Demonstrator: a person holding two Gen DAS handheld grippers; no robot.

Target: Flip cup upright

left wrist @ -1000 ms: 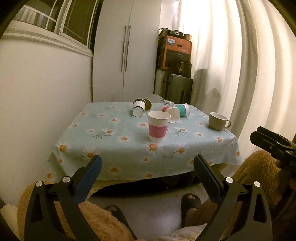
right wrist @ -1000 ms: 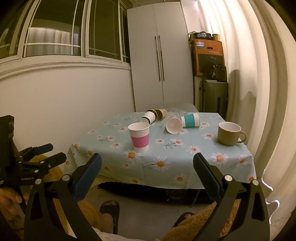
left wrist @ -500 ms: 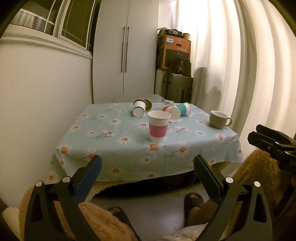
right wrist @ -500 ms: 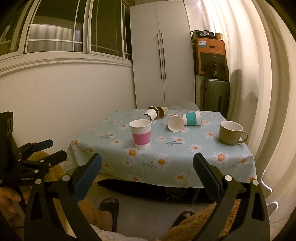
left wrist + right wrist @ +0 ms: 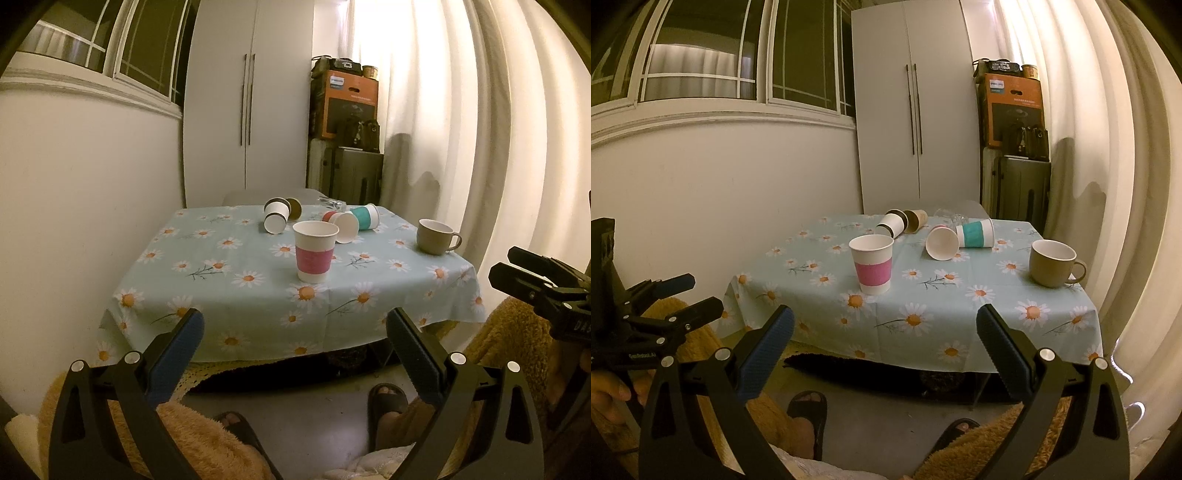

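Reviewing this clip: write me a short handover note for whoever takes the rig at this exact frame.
Left gripper: jaws open, empty, short of the table.
Right gripper: jaws open, empty, also short of the table.
Upright: pink-band cup near the front, mug on the right.
On their sides at the back: white cup, brown cup, a cup with its open mouth toward the camera and teal-band cup.
A clear glass item lies behind them; I can't tell what it is.
Left: nothing is gripped; the tipped cups need standing up.
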